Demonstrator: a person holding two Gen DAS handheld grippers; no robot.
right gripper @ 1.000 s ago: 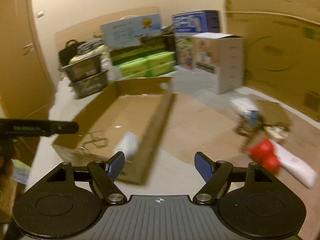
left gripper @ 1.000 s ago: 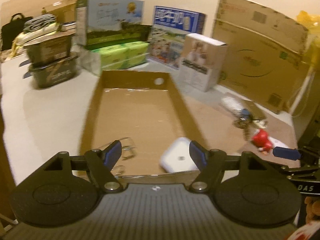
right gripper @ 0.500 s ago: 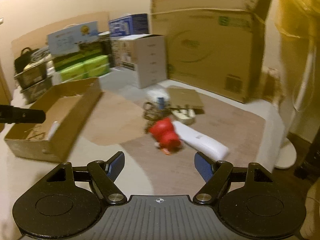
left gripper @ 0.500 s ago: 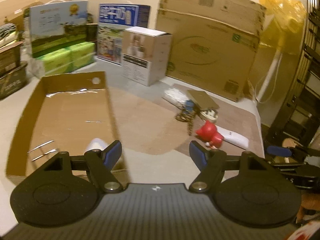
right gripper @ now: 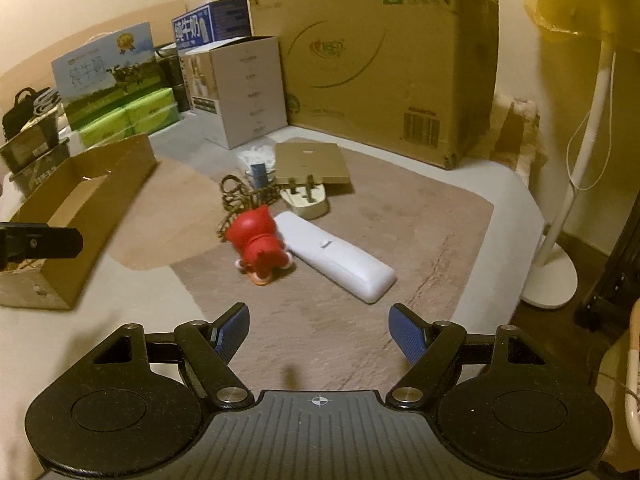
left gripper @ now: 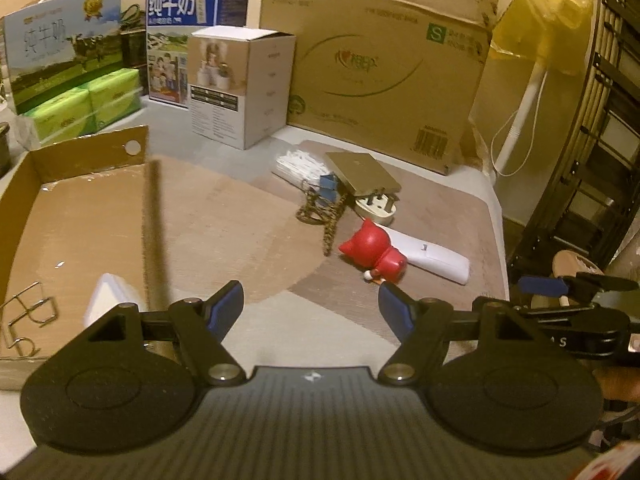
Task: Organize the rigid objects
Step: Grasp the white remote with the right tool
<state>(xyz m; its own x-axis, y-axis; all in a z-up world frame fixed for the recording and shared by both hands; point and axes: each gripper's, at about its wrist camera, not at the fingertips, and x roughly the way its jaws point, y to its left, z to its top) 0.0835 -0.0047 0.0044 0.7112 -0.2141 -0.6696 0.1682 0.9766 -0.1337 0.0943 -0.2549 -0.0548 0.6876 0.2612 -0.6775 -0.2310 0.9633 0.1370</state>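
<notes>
A shallow cardboard tray (left gripper: pixel 86 216) (right gripper: pixel 86 196) lies at the left, holding a white block (left gripper: pixel 106 300) and a wire puzzle (left gripper: pixel 28 316). On the mat lie a red cat figure (left gripper: pixel 374 254) (right gripper: pixel 258 242), a white remote (left gripper: pixel 434 258) (right gripper: pixel 340 262), a beige plug (left gripper: pixel 376 208) (right gripper: pixel 306 200), a braided cord (left gripper: pixel 320 212) (right gripper: pixel 240 200), a blue clip (left gripper: pixel 328 184) and a flat brown card (left gripper: pixel 362 172) (right gripper: pixel 310 162). My left gripper (left gripper: pixel 310 308) is open and empty near the tray's right wall. My right gripper (right gripper: pixel 318 328) is open and empty, short of the figure and remote.
A large cardboard box (right gripper: pixel 376 56), a white carton (left gripper: pixel 240 84), milk cartons (left gripper: pixel 180 36) and green packs (left gripper: pixel 86 104) line the back. A fan stand (right gripper: pixel 560 240) is at the right. The left gripper's finger (right gripper: pixel 40 240) shows at the right wrist view's left edge.
Both grippers have swung right, away from the tray and toward the pile on the mat. The white block stays in the tray. Both remain open.
</notes>
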